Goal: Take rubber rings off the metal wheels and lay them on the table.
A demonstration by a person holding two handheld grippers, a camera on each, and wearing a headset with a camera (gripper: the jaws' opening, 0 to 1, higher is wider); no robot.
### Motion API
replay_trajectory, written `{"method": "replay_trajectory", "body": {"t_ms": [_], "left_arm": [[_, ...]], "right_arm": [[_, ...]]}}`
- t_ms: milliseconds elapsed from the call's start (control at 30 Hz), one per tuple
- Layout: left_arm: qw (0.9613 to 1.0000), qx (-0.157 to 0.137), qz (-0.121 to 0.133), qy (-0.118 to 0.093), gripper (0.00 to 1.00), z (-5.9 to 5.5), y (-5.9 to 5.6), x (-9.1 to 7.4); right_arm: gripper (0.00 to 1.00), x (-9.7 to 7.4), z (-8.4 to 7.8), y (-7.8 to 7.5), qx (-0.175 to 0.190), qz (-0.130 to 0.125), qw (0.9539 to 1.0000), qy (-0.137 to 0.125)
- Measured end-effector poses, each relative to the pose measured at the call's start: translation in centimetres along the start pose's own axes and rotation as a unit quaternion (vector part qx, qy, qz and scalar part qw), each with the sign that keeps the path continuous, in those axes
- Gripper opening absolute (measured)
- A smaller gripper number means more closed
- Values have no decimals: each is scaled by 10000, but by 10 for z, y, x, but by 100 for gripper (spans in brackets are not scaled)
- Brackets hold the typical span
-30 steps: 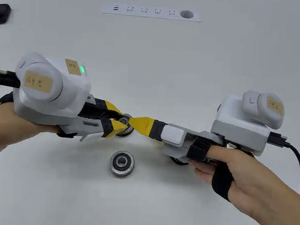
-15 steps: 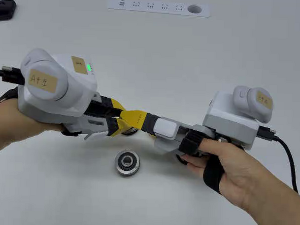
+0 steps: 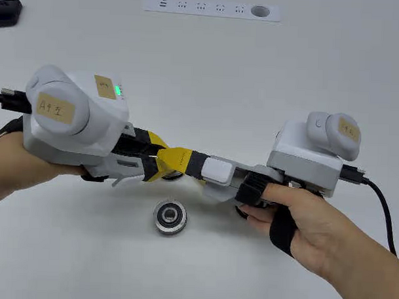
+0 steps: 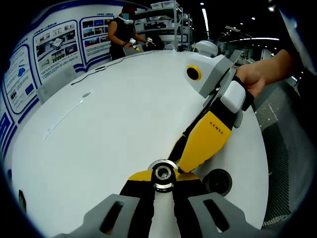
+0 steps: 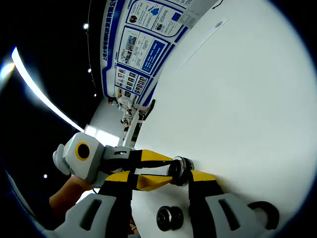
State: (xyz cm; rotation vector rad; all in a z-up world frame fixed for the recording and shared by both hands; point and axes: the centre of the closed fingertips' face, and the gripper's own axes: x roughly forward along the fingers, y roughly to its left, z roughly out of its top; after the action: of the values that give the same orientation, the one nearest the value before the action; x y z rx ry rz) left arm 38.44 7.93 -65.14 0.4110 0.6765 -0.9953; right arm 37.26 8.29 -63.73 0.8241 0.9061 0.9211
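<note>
**Change from half a second ago:** your right gripper (image 5: 183,176) has edged a little closer to your left gripper (image 3: 158,158). Its yellow jaw now laps further over the left jaws. The left gripper and the second wheel lie as they did.

**Left hand** (image 3: 14,166): wrapped round the back of the left gripper, forearm coming in from the side. The gripper lies near level and points across at the right one.

**Right hand** (image 3: 309,224): curled round the handle from beneath, with a black strap across it and the thumb forward on the black part. The gripper points back at the left one.

**Left gripper:** jaws closed down on the wheel (image 4: 162,173), which is clamped at their tips with its hub toward that gripper's camera.

**Right gripper:** jaws drawn narrow, one tip on each side of the same wheel and both against its rim. You cannot tell whether that wheel still wears its rubber ring.

**Second wheel** (image 3: 170,216): flat on the table (image 3: 254,79), on your side of the meeting jaw tips — apart from both grippers.

**Black ring** (image 4: 208,182): flat on the table beneath the right gripper's jaws — just beside the left gripper's tips.
</note>
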Motion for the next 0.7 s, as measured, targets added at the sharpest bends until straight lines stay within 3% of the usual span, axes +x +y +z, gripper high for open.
{"method": "replay_trajectory", "body": {"t_ms": [433, 633, 700], "left_arm": [[10000, -22, 9, -27, 13, 0, 0, -1], [10000, -35, 13, -37, 13, 0, -1, -1], [10000, -43, 14, -42, 13, 0, -1, -1]], "right_arm": [[40, -4, 2, -1, -31, 1, 10000, -64], [31, -4, 3, -8, -43, -116, 9999, -67], [25, -2, 4, -15, 42, -258, 9996, -94]]}}
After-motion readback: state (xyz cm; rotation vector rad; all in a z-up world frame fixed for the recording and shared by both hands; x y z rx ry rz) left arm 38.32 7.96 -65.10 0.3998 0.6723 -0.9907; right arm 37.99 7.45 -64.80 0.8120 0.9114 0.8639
